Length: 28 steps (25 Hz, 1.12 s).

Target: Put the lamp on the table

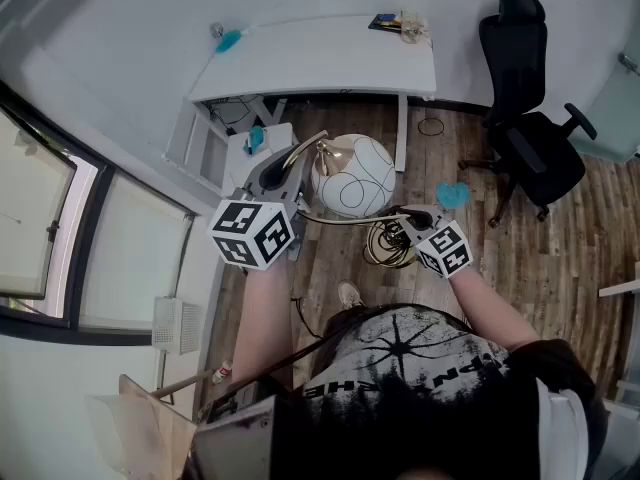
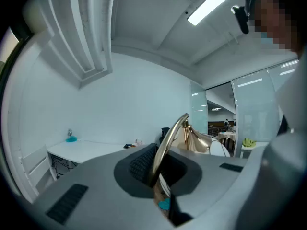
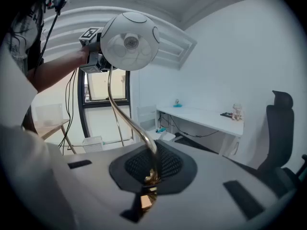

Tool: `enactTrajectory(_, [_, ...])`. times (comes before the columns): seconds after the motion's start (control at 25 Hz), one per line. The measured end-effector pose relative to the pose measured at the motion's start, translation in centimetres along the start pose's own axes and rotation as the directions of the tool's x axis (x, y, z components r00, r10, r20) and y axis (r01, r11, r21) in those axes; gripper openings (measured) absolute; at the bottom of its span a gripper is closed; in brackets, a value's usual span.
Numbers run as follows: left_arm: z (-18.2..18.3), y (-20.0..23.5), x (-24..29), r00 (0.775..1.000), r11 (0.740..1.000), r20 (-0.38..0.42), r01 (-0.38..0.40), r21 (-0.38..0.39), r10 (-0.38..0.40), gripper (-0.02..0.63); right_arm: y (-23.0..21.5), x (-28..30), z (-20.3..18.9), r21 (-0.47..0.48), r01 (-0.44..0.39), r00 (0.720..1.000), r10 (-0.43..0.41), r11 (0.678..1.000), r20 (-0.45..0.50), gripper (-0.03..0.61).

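Observation:
The lamp has a white globe shade (image 1: 353,175) with thin black lines, a curved gold stem (image 1: 305,148) and a coiled gold base (image 1: 385,243). I hold it in the air above the wooden floor. My left gripper (image 1: 288,166) is shut on the upper stem (image 2: 170,143) beside the shade. Lower down, near the base, my right gripper (image 1: 405,224) is shut on the stem (image 3: 122,114). In the right gripper view the globe (image 3: 130,41) hangs high, with the left gripper (image 3: 91,51) behind it. The white table (image 1: 320,63) stands ahead against the wall.
A black office chair (image 1: 525,138) stands at the right of the table. A white drawer unit (image 1: 255,148) sits under the table's left end. On the tabletop are a teal object (image 1: 228,40) and small items (image 1: 400,23). A teal thing (image 1: 453,195) lies on the floor.

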<state>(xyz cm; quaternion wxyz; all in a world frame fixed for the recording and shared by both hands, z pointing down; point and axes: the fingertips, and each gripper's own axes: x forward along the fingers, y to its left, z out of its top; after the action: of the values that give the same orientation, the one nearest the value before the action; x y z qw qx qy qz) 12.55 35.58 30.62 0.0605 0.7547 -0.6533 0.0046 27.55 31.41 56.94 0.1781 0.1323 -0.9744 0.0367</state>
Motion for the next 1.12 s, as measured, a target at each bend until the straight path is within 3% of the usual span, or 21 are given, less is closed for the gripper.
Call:
enactTrajectory(0.52, [-0.4, -0.6, -0.1, 1.000, 1.000, -0.019, 0.000, 0.009, 0.000, 0.017, 0.5, -0.1, -0.6, 0.040, -0.028, 1.000, 0.028, 0.999, 0.006, 0.020])
enactTrajectory(1.12, [-0.5, -1.3, 0.2, 1.000, 1.000, -0.005, -0.020, 0.001, 0.020, 0.017, -1.0, -0.5, -0.6, 0.014, -0.006, 1.000, 0.006, 1.000, 0.014, 0.020])
